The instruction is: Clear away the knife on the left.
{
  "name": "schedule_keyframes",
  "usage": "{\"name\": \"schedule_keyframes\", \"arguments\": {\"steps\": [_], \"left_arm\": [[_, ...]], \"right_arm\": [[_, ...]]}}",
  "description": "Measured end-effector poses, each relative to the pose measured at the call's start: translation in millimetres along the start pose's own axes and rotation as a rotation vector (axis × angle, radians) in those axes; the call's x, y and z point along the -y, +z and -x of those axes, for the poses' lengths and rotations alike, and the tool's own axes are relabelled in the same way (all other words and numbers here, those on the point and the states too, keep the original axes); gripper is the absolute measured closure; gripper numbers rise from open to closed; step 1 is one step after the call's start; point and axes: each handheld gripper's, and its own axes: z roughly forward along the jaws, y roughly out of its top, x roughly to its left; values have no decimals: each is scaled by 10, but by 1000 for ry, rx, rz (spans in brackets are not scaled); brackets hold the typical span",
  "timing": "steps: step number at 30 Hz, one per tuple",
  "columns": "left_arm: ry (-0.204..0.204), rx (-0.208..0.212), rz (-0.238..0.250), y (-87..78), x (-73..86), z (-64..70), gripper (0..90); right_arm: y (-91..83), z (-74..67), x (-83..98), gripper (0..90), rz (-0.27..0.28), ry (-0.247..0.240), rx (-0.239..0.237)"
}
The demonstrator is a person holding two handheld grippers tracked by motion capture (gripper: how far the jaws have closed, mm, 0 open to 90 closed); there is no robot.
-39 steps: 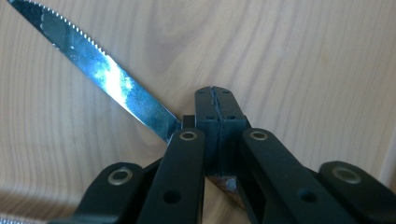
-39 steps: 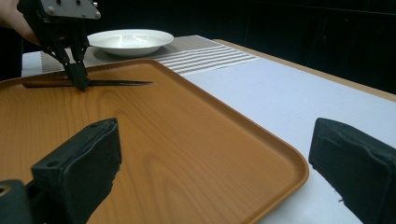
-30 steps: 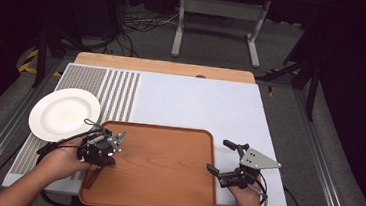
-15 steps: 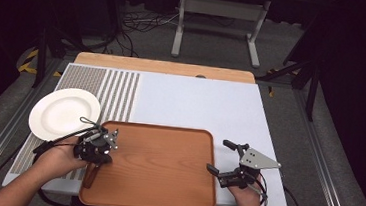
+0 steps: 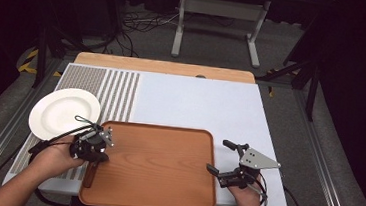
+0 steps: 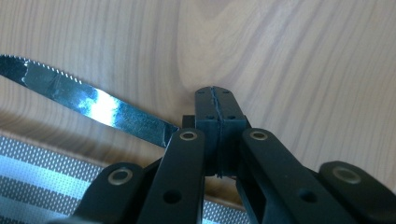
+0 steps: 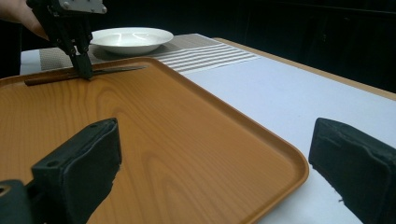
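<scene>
A knife with a brown handle [image 5: 89,173] and a serrated steel blade [image 6: 93,100] lies on the wooden tray [image 5: 160,166] along its left rim. My left gripper [image 5: 98,156] points down at it, jaws pressed together on the knife where blade meets handle; the pinch shows in the left gripper view [image 6: 217,95] and from across the tray [image 7: 86,73]. My right gripper [image 5: 219,157] rests at the tray's right rim, open, and its two pads straddle the rim [image 7: 285,154] with nothing between them.
A white plate [image 5: 64,112] sits on the striped placemat [image 5: 116,92] just left of the tray. A white mat [image 5: 201,104] covers the table beyond the tray. The table's front edge is close under both hands.
The left hand and gripper have shifted slightly left toward the tray's left rim, tipping down over the knife. The right gripper has not moved.
</scene>
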Motion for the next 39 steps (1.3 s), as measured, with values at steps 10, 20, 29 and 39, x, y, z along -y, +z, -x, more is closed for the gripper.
{"name": "schedule_keyframes", "arguments": {"steps": [10,20,29,39], "left_arm": [[-20,1,3,-6,35,-7,900],[-33,8,26,-35,46,-2,889],[-13,-81,245,-271,81,51,465],[-48,-62,479,-489,216,98,30]], "right_arm": [[6,-2,2,30,-1,-1,-1],[8,-2,3,30,-2,1,-2],[-1,-3,0,30,3,0,-2],[5,-9,-2,30,7,1,-4]]}}
